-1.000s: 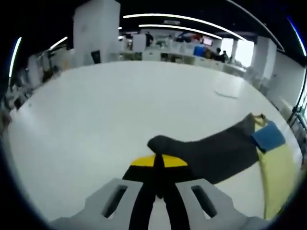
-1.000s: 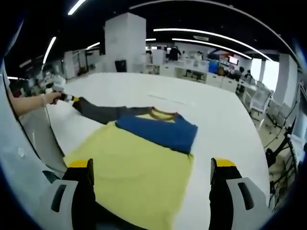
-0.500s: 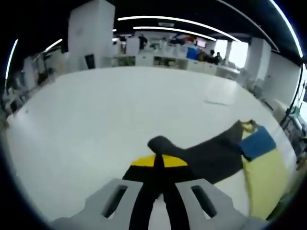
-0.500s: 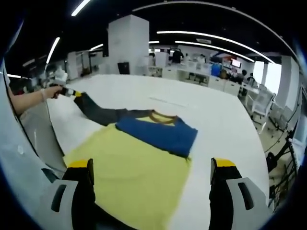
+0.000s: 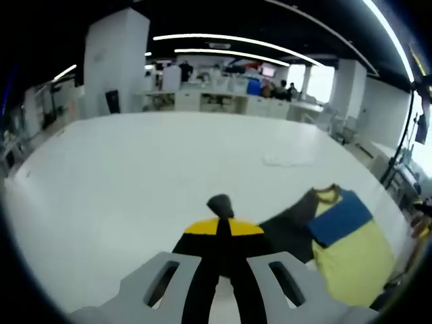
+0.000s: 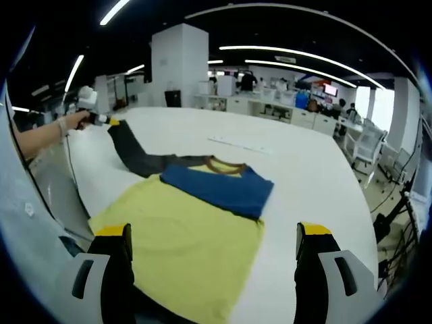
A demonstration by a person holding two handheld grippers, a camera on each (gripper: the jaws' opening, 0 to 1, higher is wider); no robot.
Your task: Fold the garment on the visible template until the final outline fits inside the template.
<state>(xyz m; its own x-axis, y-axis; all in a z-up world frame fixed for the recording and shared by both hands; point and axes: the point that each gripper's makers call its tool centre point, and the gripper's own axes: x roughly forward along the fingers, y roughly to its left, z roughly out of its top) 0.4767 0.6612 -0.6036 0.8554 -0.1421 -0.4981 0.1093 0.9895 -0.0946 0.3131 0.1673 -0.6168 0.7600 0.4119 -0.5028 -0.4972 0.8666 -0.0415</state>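
The garment lies flat on the white table: a yellow body, a blue chest panel, a brown collar and a dark grey sleeve. My left gripper is shut on the sleeve's cuff, which pokes out past the jaw tips. From there the sleeve runs down to the blue panel and yellow body. In the right gripper view a hand holds that left gripper above the table's left side, the sleeve lifted. My right gripper stands open over the yellow hem, holding nothing.
A thin white strip lies on the table beyond the collar, seen also as a pale strip in the left gripper view. A light sleeve fills the left edge. Office chairs and desks stand past the far side.
The left gripper has carried the cuff up and farther away, drawing the dark sleeve straighter off the table. The right gripper has stayed open over the hem.
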